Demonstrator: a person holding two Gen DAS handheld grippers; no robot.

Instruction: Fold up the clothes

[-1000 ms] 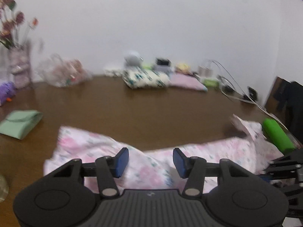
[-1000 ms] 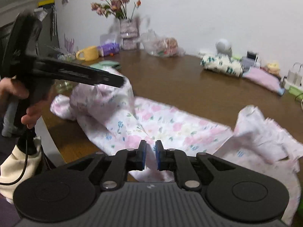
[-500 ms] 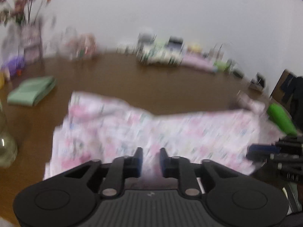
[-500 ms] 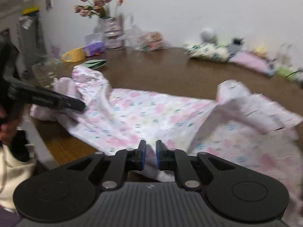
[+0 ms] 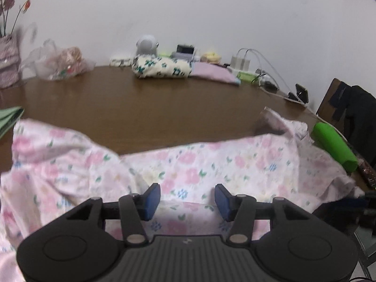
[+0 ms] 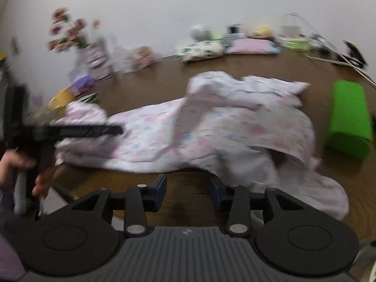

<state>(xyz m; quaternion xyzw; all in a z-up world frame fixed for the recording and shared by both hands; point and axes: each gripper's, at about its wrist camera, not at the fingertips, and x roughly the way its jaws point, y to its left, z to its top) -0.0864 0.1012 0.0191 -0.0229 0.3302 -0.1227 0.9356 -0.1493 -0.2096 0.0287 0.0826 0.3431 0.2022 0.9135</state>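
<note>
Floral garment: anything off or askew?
Yes. The floral garment lies rumpled on the table, one flap thrown over itself, its near edge bunched at the table's rim. Nothing spilled or damaged. Both grippers, left and right, are open.

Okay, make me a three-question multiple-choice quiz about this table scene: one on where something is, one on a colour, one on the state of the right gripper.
1. Where does the folded teal-flowered cloth lie?
A. At the table's far edge by the wall
B. Under the floral garment
C. On the chair

2. What colour is the roll beside the floral garment?
A. Red
B. Bright green
C. Black

3. How is the right gripper?
A. Shut on the garment
B. Shut on the roll
C. Open, holding nothing

Answers: 1 A, it sits next to a pink cloth against the wall. 2 B, plainly green in both views. 3 C, its jaws have just been opening and only bare table shows between them.
</note>
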